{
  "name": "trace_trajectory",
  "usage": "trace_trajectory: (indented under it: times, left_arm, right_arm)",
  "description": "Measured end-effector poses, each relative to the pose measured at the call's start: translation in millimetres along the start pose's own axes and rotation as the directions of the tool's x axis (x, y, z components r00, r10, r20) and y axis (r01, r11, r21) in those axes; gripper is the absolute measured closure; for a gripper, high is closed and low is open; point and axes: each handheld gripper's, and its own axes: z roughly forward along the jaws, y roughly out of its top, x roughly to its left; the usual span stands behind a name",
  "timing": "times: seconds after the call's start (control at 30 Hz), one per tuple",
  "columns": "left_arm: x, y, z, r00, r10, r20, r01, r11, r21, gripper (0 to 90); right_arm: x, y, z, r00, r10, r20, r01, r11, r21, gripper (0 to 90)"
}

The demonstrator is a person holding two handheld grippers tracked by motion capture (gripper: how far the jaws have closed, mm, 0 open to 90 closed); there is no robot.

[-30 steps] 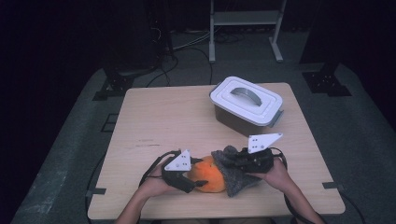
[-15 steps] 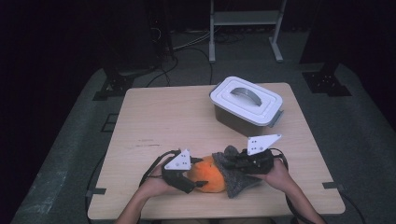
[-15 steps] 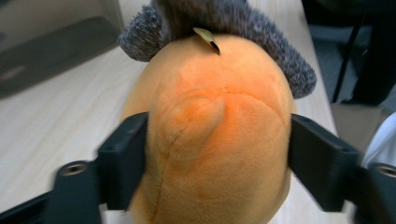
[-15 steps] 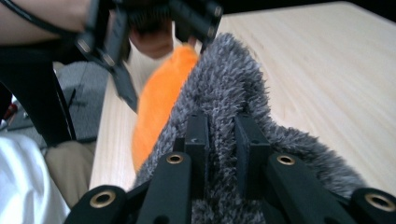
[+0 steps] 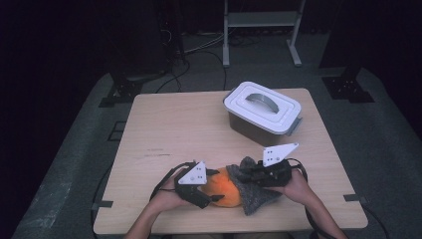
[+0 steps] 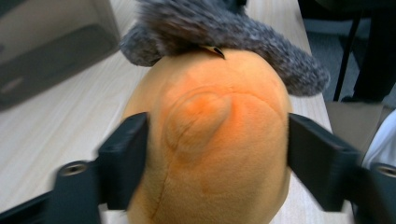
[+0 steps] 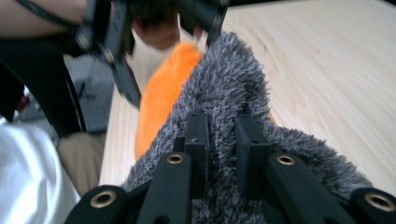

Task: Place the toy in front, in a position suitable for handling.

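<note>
Orange plush toy [image 5: 222,187] lying at near edge of table [image 5: 184,129], right between the two grippers. Grey fuzzy cloth [image 5: 254,194] draped over its far end, touching, spilling onto table toward the right gripper's side.

Left gripper [image 6: 217,154] straddling orange toy, jaws spread wide, one on each flank of the rounded body, pads touching or just shy of the plush; hard to tell which. Rounded bump and a seam on toy facing the left gripper camera. Grey cloth seen just past the toy from this gripper, lying over the top end. In high view, left gripper [image 5: 209,186] at toy's left side, hand [image 5: 166,199] behind it.

Right gripper [image 7: 223,140] pinching a fold of grey cloth [image 7: 243,93], jaws narrow, fuzzy fabric bunched between and around them. Orange toy [image 7: 161,100] just beyond the cloth from this gripper, partly covered. Other gripper and hand farther off past the toy, blurred. In high view, right gripper [image 5: 249,174] on top of cloth, hand [image 5: 293,186] behind it at cloth's right edge.

White-lidded box [image 5: 262,112] with grey handle, lid on, well beyond the right gripper toward far side of table, apart from both toy and cloth. Blurred again at upper left in left gripper view. Dark floor, cables, stand legs past table.
</note>
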Motion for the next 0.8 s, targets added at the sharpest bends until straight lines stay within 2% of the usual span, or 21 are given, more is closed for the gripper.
trace_trajectory:
  times: [0.03, 0.1, 0.17, 0.2, 0.27, 0.37, 0.47, 0.57, 0.6, 0.67, 0.8]
  left_arm:
    - [1.0, 0.4, 0.1, 0.9999, -0.012, 0.000, 0.012, 0.9999, 0.000, 19.4]
    - [0.3, 1.1, 0.5, 1.0000, -0.005, -0.002, 0.005, 1.0000, 0.004, 19.7]
    - [-2.0, 2.1, 0.7, 0.9998, 0.021, -0.006, -0.021, 0.9997, 0.010, 24.4]
    - [-4.5, 3.7, 0.9, 0.9989, 0.046, -0.009, -0.046, 0.9988, 0.017, 27.1]
    - [-8.7, 7.3, 2.5, 0.9966, 0.080, -0.016, -0.080, 0.9965, 0.025, 28.6]
    - [-12.1, 9.8, 3.5, 0.9934, 0.113, -0.017, -0.112, 0.9928, 0.040, 28.4]
    - [-12.9, 8.8, 2.6, 0.9926, 0.120, -0.018, -0.119, 0.9921, 0.040, 29.7]
    - [-12.2, 9.7, 3.0, 0.9926, 0.120, -0.016, -0.120, 0.9920, 0.040, 29.9]
    - [-11.8, 9.8, 3.3, 0.9931, 0.117, -0.016, -0.116, 0.9925, 0.040, 30.0]
    - [-11.2, 10.5, 4.0, 0.9934, 0.113, -0.020, -0.112, 0.9930, 0.036, 30.1]
    - [-16.5, 13.4, 6.7, 0.9899, 0.139, -0.028, -0.138, 0.9895, 0.044, 29.2]
  right_arm:
    - [-1.0, -1.2, -1.1, 1.0000, -0.001, 0.005, 0.001, 1.000, 0.009, 76.4]
    - [-1.9, -1.6, -4.2, 0.9999, 0.002, 0.013, -0.002, 1.000, 0.026, 76.7]
    - [-1.1, 0.7, -7.5, 0.9999, 0.007, 0.007, -0.007, 1.000, 0.000, 77.0]
    - [-0.4, 2.2, -8.3, 1.0000, 0.009, 0.004, -0.009, 1.000, -0.011, 77.1]
    - [2.9, 7.7, -8.6, 1.0000, -0.005, 0.004, 0.005, 0.999, -0.045, 77.2]
    - [8.0, 12.3, -2.7, 0.9996, -0.026, -0.012, 0.026, 0.999, -0.032, 77.2]
    - [6.1, 8.5, 0.2, 0.9995, -0.015, -0.027, 0.015, 1.000, -0.004, 77.2]
    - [2.2, 6.3, -4.2, 0.9998, 0.004, -0.019, -0.003, 1.000, 0.019, 77.2]
    - [2.7, 6.8, -5.5, 0.9998, 0.002, -0.021, -0.002, 1.000, 0.014, 77.2]
    - [5.4, 10.7, -6.1, 0.9993, 0.004, -0.038, -0.006, 0.999, -0.032, 77.3]
    - [15.0, 22.0, 3.0, 0.9983, -0.034, -0.048, 0.032, 0.999, -0.037, 77.2]
